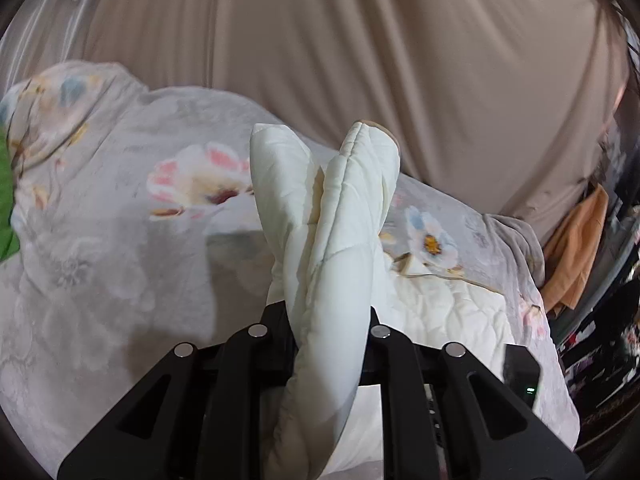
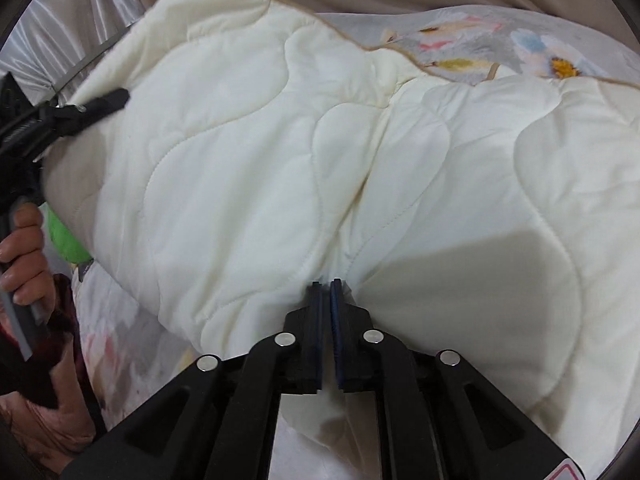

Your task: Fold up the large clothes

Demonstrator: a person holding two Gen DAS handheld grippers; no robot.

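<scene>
I'm holding a gripper in each hand over the bed, working on the quilt (image 2: 256,168), cream quilted side up w/ a grey floral face and tan binding. My left gripper (image 1: 330,320) is pinching a thick bunched fold of the quilt between its jaws; the fold is standing up past the tips in two rounded lobes, w/ the tan edge showing at the top of the right lobe. In the right wrist view that same left gripper (image 2: 100,102) is showing at the far left edge, its black tip pressed into the quilt's raised left border, and my left hand (image 2: 24,256) is wrapping around its handle below. My right gripper (image 2: 326,284) is pressed nearly together on a thin pleat of the cream side near the bottom middle of the quilt; puckers are radiating from the tips, so it's prob. nipping a bit of fabric, tho the contact itself is too tight to see clearly. The quilt is lying spread over the bed, its floral face (image 1: 200,184) turned up toward the far side. Behind it a beige sheet (image 1: 400,60) is draping in long folds. A green item (image 1: 6,208) is peeking out at the left edge, and an orange cloth (image 1: 576,248) is hanging at the right, beside dark clutter.
</scene>
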